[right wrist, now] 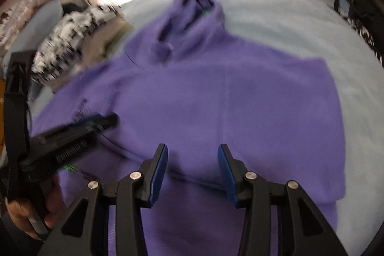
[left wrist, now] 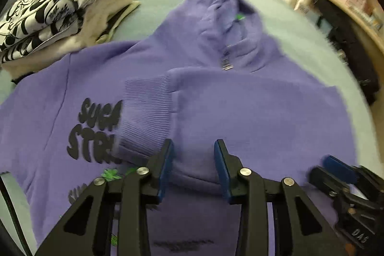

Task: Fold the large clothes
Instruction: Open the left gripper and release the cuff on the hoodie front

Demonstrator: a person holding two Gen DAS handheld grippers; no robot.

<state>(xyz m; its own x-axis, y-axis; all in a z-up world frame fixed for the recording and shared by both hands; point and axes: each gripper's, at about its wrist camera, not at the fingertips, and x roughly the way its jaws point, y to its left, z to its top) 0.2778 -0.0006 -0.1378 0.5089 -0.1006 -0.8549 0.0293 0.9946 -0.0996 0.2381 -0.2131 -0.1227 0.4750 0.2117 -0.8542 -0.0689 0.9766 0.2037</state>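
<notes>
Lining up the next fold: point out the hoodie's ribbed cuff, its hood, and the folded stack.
ribbed cuff [left wrist: 146, 116], left wrist view, middle of ribbing
hood [left wrist: 223, 16], left wrist view, its crumpled centre
folded stack [left wrist: 55, 8], left wrist view, patterned top garment

Strong daylight from behind the purple hoodie [left wrist: 240, 100] blows the background out to white. Fisheye curvature bends and darkens every edge, and motion blur smears the right-wrist view more heavily.

The black lettering [left wrist: 96, 126] at left is partly covered by a folded sleeve cuff [left wrist: 146, 116]; the patterned pile [right wrist: 69, 40] at upper left is smeared by blur.
</notes>
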